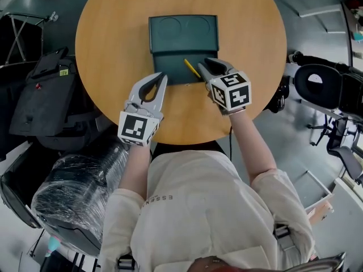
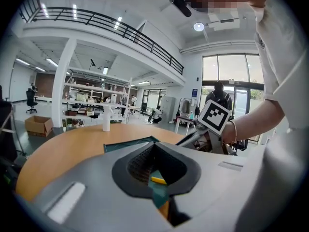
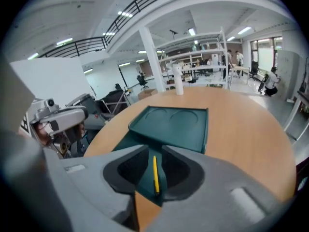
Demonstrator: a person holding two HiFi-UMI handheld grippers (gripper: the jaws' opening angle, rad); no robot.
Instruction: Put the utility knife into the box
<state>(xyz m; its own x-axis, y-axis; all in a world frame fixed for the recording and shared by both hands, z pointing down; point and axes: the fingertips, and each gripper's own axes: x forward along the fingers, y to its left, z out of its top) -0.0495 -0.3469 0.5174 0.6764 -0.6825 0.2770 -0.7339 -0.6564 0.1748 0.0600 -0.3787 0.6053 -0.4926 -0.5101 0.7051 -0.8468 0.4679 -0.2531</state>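
A dark green box (image 1: 182,38) lies open on the round wooden table (image 1: 113,44), its lid flat at the far side. The yellow utility knife (image 1: 191,68) rests slantwise in the box's near half. In the right gripper view the knife (image 3: 155,175) shows through a narrow gap between the jaws, lying on the green box (image 3: 174,127) below them. My right gripper (image 1: 202,65) hovers at the knife's near end, slightly open. Left of the box's near corner, my left gripper (image 1: 164,75) is shut on nothing. Through its jaw hole the knife (image 2: 158,180) is seen.
A white bottle (image 2: 106,120) stands at the table's far side. Black chairs (image 1: 51,89) and a plastic-wrapped seat (image 1: 79,191) crowd the left. Black equipment (image 1: 323,84) sits to the right. The table's near edge runs just under both grippers.
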